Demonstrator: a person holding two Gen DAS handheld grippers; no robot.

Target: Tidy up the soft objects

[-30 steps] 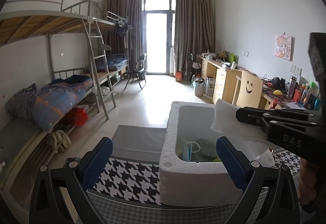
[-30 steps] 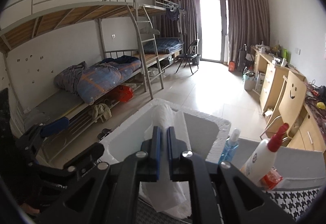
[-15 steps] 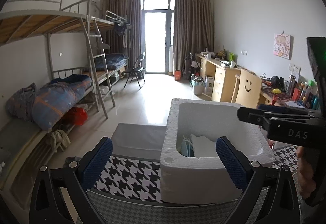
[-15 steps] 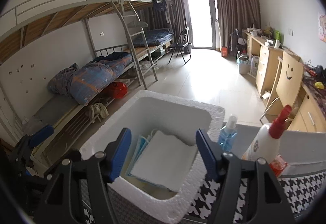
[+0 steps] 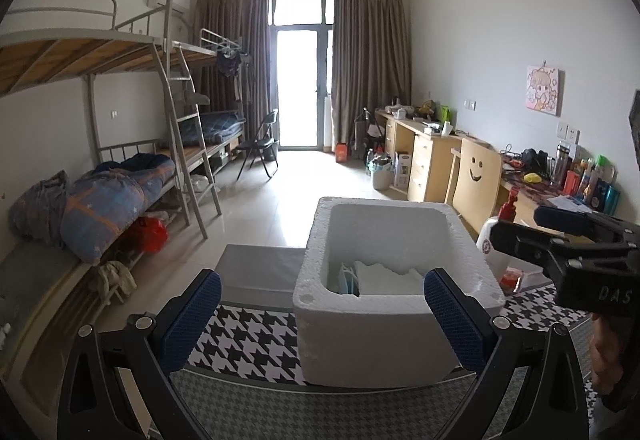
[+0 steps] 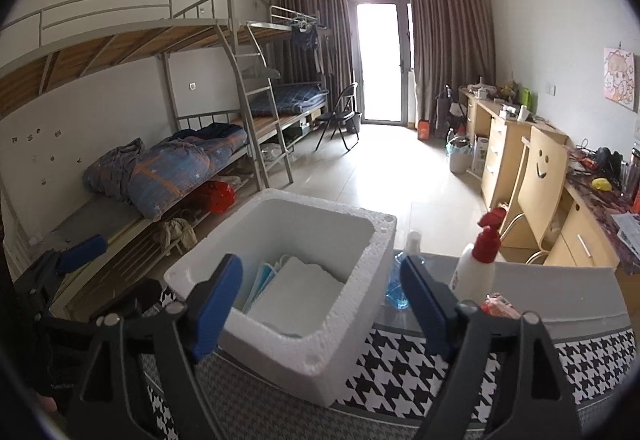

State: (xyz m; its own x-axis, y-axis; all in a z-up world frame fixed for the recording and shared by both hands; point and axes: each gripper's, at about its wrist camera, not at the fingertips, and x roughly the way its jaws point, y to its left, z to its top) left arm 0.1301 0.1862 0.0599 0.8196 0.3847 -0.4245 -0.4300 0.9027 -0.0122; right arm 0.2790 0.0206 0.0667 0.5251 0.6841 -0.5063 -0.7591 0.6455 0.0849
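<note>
Bunk beds (image 6: 160, 144) of grey metal line the left wall, a blue and orange quilt (image 6: 168, 172) heaped on the lower one. Left gripper (image 5: 320, 316) hangs with its blue-padded jaws wide apart and empty, before the white foam box (image 5: 384, 336) on the houndstooth-covered worktop (image 5: 248, 340). Inside the box a folded white cloth (image 6: 292, 296) lies flat beside blue face masks (image 6: 262, 280). Right gripper (image 6: 320, 300) sits just above the box's near edge; its jaws have just been opening and now stand wide, nothing between them. Right of the box stand a blue liquid bottle (image 6: 400, 280) and a white spray bottle with red trigger (image 6: 478, 260).
</note>
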